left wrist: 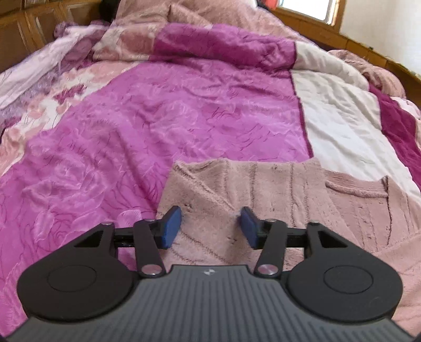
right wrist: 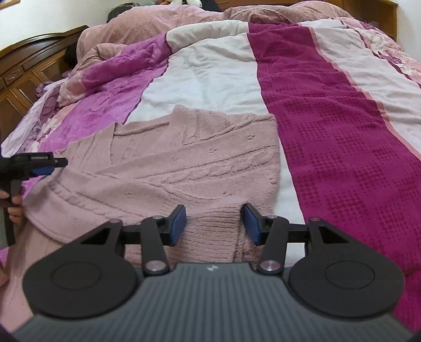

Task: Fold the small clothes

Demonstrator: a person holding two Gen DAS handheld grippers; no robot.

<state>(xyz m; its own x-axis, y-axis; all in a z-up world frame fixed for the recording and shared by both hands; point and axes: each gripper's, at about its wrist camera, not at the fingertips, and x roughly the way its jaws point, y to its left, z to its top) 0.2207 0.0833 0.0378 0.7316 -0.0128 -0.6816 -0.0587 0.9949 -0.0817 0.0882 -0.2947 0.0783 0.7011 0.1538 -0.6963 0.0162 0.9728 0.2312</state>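
Note:
A dusty pink cable-knit sweater (right wrist: 184, 157) lies flat on the bed, partly folded, and also shows in the left wrist view (left wrist: 276, 197). My left gripper (left wrist: 211, 226) is open, its blue pads on either side of the sweater's near left part, just above the knit. My right gripper (right wrist: 214, 225) is open over the ribbed hem at the sweater's near right edge. The left gripper (right wrist: 39, 164) also shows at the far left of the right wrist view, held by a hand at the sweater's left edge.
The bed is covered by a quilt of magenta (left wrist: 158, 118), white (right wrist: 205, 79) and dark maroon (right wrist: 329, 131) panels. A bunched pink blanket (right wrist: 158, 21) lies at the head. Wooden furniture (right wrist: 23, 79) stands at the left.

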